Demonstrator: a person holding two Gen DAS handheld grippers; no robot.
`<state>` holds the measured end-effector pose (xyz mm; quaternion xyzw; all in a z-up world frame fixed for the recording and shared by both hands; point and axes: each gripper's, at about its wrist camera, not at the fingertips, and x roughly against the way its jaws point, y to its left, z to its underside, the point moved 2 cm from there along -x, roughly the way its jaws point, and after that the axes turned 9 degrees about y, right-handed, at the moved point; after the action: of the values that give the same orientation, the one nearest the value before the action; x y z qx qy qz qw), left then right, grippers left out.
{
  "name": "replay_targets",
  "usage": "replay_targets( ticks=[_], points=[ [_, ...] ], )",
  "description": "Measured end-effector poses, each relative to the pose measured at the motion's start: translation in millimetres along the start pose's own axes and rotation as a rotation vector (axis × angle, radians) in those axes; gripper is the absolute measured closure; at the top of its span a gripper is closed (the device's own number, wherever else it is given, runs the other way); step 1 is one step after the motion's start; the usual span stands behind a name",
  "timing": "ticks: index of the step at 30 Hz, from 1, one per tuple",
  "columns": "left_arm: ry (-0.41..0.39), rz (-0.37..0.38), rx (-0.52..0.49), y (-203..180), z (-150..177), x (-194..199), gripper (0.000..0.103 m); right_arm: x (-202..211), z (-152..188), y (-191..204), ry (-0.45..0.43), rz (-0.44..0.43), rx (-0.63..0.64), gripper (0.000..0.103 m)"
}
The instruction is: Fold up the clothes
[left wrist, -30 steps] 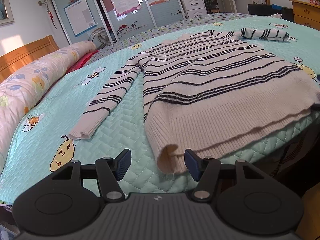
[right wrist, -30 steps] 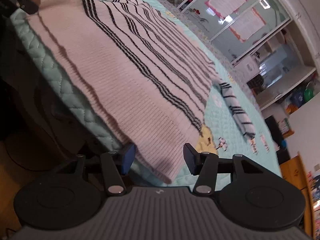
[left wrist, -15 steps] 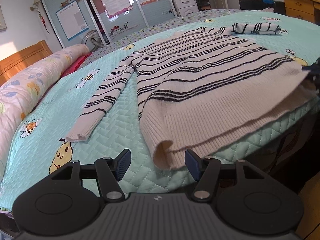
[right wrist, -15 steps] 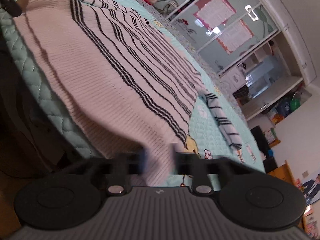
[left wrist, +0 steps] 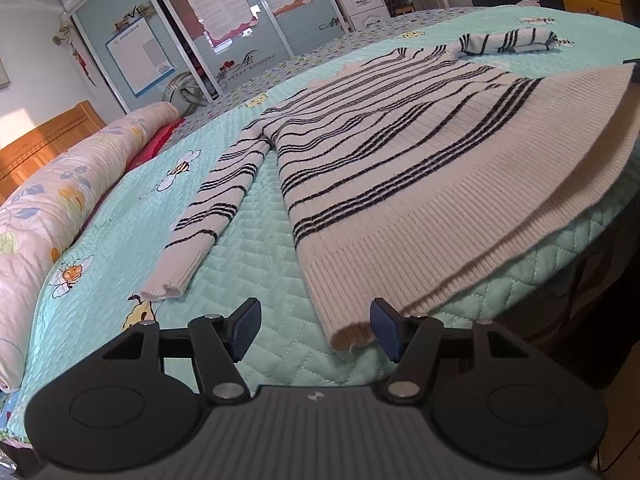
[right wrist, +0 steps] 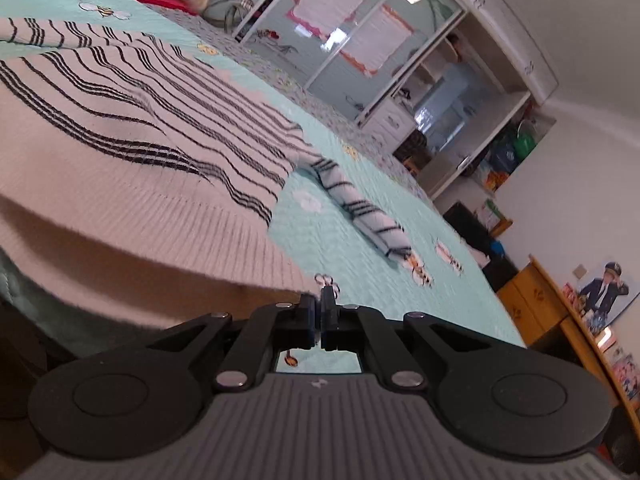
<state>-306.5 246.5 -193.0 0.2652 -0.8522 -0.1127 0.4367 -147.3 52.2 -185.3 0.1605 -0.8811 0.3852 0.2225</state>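
A cream sweater with black stripes [left wrist: 400, 152] lies spread on the teal quilted bed [left wrist: 248, 248]. Its left sleeve [left wrist: 208, 216] stretches toward me; the other sleeve [left wrist: 506, 42] lies bunched at the far right. My left gripper [left wrist: 314, 330] stands open, with the sweater's near hem corner [left wrist: 352, 330] just inside its right finger. In the right wrist view my right gripper [right wrist: 321, 314] is shut on the sweater's [right wrist: 132, 168] other hem corner, which is lifted off the bed [right wrist: 360, 264]. That raised corner [left wrist: 600, 80] shows at the right of the left wrist view.
A rolled floral quilt [left wrist: 52, 208] and a wooden headboard [left wrist: 44, 144] line the left side. Sliding wardrobe doors [left wrist: 224, 28] stand behind the bed. A wooden dresser [right wrist: 560, 320] stands at the right. The bed's front edge drops to dark floor [left wrist: 592, 288] on the right.
My right gripper closed on the hem corner and lifted it off the bed. The left gripper moved in on the near hem corner, still open.
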Motion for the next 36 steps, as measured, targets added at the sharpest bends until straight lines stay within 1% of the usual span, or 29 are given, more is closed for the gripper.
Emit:
replay_targets(
  ticks=[7, 22, 26, 33, 36],
  points=[
    [0.004, 0.001, -0.041, -2.8, 2.4, 1.7, 0.04, -0.9, 0.4, 6.0, -0.011, -0.015, 0.014, 0.102],
    [0.044, -0.066, -0.089, -3.0, 5.9, -3.3, 0.039, -0.3, 0.9, 6.3, -0.016, -0.031, 0.005, 0.099],
    [0.029, -0.104, -0.116, -2.6, 4.2, -3.1, 0.038, -1.1, 0.8, 6.8, -0.018, -0.034, 0.01, 0.099],
    [0.006, -0.115, -0.173, -8.6, -4.5, -16.0, 0.038, -1.8, 0.2, 9.8, -0.018, -0.037, 0.015, 0.099],
    [-0.004, -0.105, -0.168, -10.6, -7.2, -23.0, 0.038, -2.2, 0.2, 10.9, -0.016, -0.037, 0.018, 0.099]
  ],
)
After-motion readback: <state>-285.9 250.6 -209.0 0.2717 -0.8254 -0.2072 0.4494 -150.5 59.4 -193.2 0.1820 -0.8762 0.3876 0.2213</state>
